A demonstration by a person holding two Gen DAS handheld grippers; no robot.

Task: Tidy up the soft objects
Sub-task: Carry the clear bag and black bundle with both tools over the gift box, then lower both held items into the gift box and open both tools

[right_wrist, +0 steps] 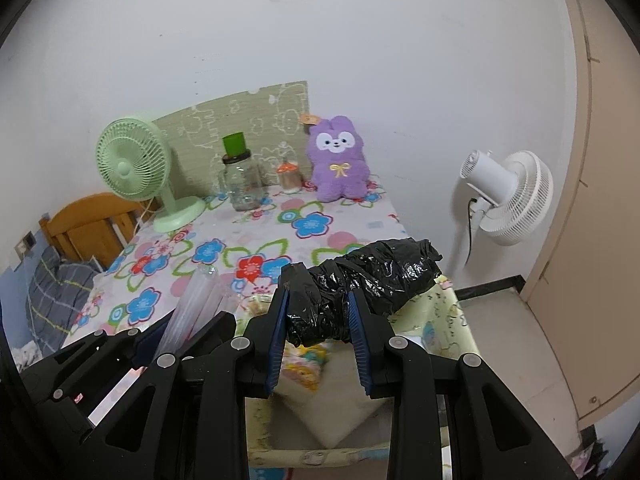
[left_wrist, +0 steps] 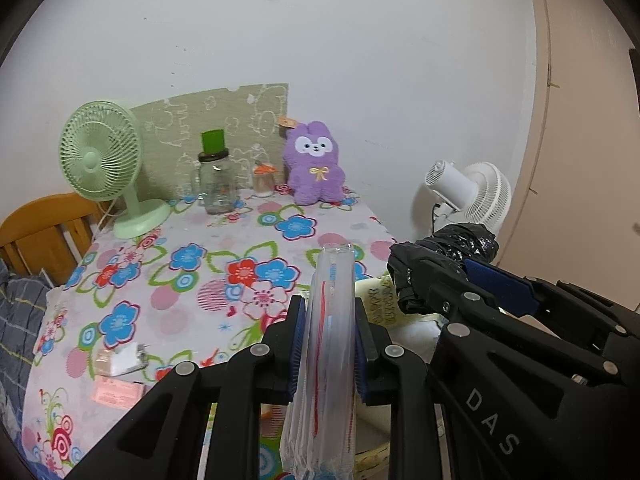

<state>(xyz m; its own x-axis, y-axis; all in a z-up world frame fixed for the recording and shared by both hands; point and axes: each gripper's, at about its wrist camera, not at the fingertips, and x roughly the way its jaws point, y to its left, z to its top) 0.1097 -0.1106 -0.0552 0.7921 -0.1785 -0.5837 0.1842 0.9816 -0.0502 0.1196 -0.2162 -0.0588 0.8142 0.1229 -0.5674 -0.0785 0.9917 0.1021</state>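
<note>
A: Left wrist view first. What's in hand?

B: The left gripper [left_wrist: 329,340] is clamped on a stack of clear plastic zip bags with red seal lines [left_wrist: 332,320], standing on edge between the pads. Beside it the right gripper [left_wrist: 436,280] carries a roll of crinkled black plastic bags [left_wrist: 460,244]. Both hang over the near edge of the table with the flowered cloth [left_wrist: 200,272].

A: And progress?

B: I judge it midway: both soft bundles are lifted, neither set down. The purple plush rabbit [left_wrist: 314,164] sits untouched at the back by the wall.

A: Right wrist view?

B: The right gripper [right_wrist: 318,336] is squeezed narrow round the black roll [right_wrist: 376,280], just above a pale yellow printed fabric bin [right_wrist: 452,312], open below. The left gripper [right_wrist: 160,344] holds the clear bags [right_wrist: 196,300] at its side.

A: Room to move?

B: The cloth's middle is bare; the green desk fan [right_wrist: 138,168], the glass jar with a green cup on top [right_wrist: 240,184] and the rabbit [right_wrist: 338,160] crowd the far edge. The white floor fan [right_wrist: 508,196] stands near the bin's right.
</note>
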